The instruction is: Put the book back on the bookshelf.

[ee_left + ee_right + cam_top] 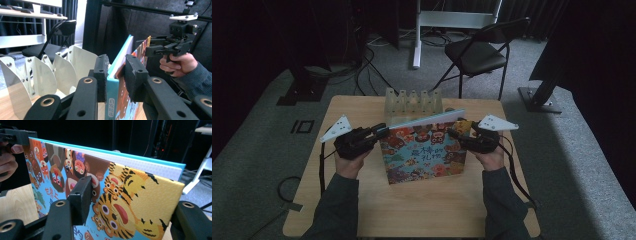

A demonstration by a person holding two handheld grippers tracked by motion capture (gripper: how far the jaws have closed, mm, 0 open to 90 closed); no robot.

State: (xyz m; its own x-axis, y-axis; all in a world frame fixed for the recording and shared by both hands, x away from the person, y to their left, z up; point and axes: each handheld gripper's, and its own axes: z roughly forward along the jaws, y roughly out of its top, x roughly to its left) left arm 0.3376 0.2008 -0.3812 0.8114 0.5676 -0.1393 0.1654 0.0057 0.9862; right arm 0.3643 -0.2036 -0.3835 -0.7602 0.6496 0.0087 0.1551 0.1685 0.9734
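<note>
1. Book (424, 150) is lifted on edge above the table (422, 210), before the rack (413, 102).
2. Left hand-held gripper (116, 75) clamps its spine edge.
3. Right hand-held gripper (130, 202) straddles its corner, pads not pressing.
4. Slotting into the rack remains.

Book (424, 150) cover — Chinese characters, too blurred to read.

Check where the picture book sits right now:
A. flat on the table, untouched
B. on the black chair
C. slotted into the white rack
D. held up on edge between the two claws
D: the picture book stands tilted on the table, the left claw clamped on one upper corner and the right claw at the other, in front of the white rack.
</note>
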